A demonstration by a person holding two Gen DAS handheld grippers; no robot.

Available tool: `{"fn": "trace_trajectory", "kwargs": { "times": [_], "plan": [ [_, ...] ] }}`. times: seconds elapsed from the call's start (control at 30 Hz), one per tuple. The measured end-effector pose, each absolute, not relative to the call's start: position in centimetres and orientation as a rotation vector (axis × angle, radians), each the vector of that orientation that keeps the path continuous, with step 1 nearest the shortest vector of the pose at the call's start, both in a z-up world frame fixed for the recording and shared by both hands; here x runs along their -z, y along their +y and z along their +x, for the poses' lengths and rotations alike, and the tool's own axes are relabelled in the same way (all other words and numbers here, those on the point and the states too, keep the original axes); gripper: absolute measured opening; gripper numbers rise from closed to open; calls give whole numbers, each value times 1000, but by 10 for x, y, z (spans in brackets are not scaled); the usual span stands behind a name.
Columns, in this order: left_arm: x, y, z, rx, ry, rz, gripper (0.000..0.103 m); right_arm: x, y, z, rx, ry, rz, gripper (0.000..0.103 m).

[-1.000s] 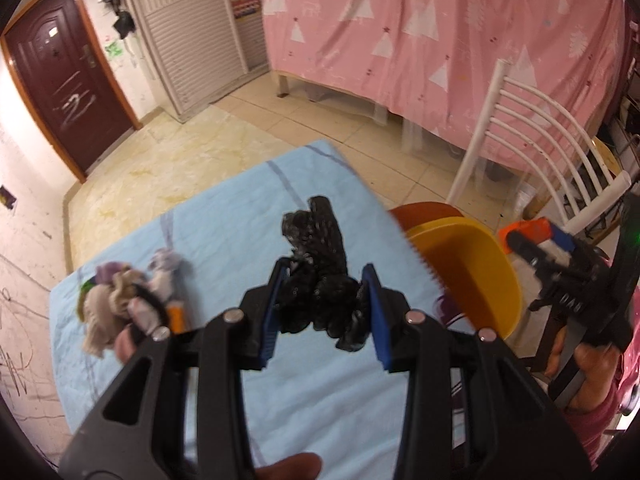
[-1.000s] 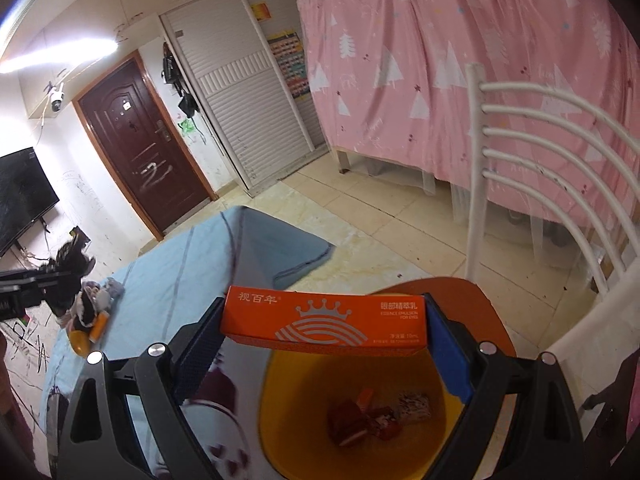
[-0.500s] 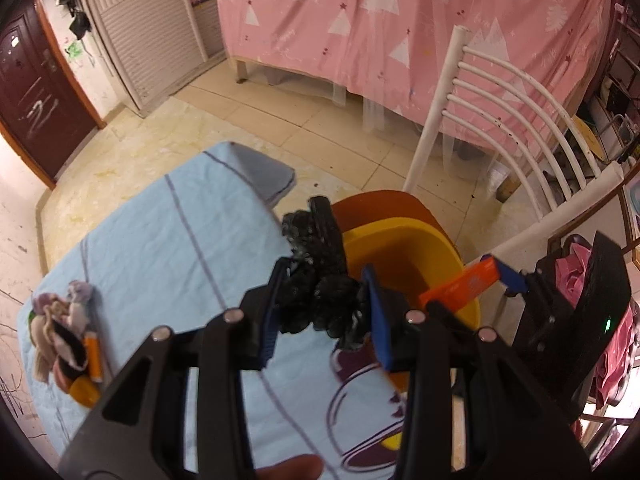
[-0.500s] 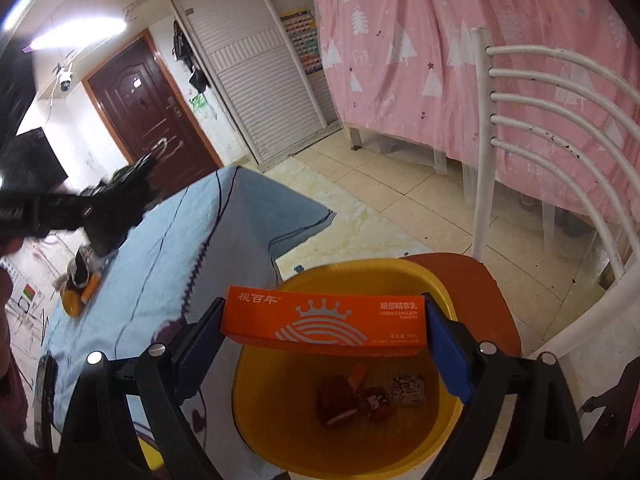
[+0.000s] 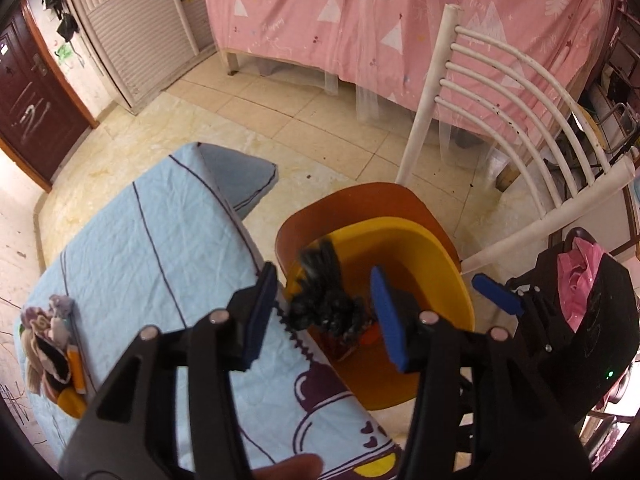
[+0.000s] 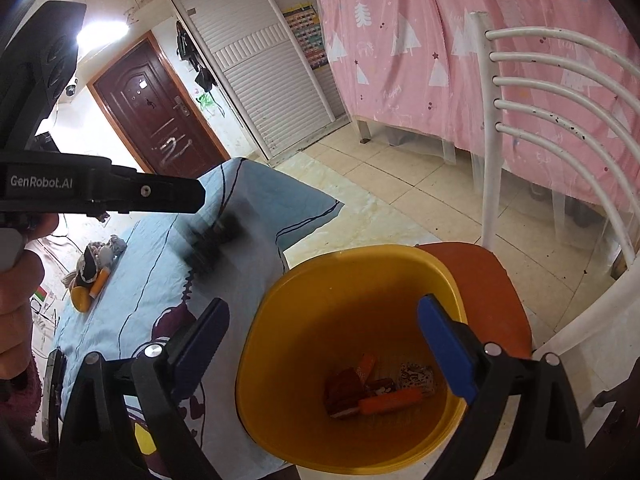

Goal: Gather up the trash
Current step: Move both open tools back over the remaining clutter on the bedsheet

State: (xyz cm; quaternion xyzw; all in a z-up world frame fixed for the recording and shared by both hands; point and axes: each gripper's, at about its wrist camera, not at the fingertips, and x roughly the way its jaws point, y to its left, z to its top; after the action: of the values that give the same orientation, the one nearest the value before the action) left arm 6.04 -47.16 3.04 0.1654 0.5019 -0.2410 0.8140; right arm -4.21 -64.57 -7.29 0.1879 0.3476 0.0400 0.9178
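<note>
A yellow bin stands on an orange chair seat beside the table. My left gripper is open above the bin's near edge. A crumpled black bag is loose between its jaws, blurred; it also shows blurred in the right wrist view. My right gripper is open and empty over the bin. The orange box lies on the bin's bottom among snack wrappers.
A table with a light blue cloth lies left of the bin. A small pile of fabric and orange items sits at its far left. A white chair back rises behind the bin. A pink curtain hangs at the back.
My left gripper moved right to the bin and opened, letting go of the black bag. My right gripper opened and the orange box dropped into the bin.
</note>
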Motion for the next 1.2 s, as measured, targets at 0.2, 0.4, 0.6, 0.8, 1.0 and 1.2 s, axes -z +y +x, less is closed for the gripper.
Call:
{"fn": "trace_trajectory", "kwargs": {
  "times": [0.2,0.4,0.6,0.8,1.0,1.2],
  "plan": [
    [-36,-465,59,508,1070,344,55,67,-647,-45,-72,706,387,89],
    [-56,-447,56,494,1038,323,55,57,-640,-41,-82,698,372,89],
    [-82,-407,54,457,979,290,55,40,-618,-32,-103,700,317,89],
    [-100,-359,62,402,942,238,56,17,-583,-19,-144,689,258,89],
    [-112,-302,72,329,915,198,57,-5,-540,-6,-198,681,193,89],
    [-122,-237,83,234,897,154,60,-18,-494,12,-261,687,139,89]
  ]
}}
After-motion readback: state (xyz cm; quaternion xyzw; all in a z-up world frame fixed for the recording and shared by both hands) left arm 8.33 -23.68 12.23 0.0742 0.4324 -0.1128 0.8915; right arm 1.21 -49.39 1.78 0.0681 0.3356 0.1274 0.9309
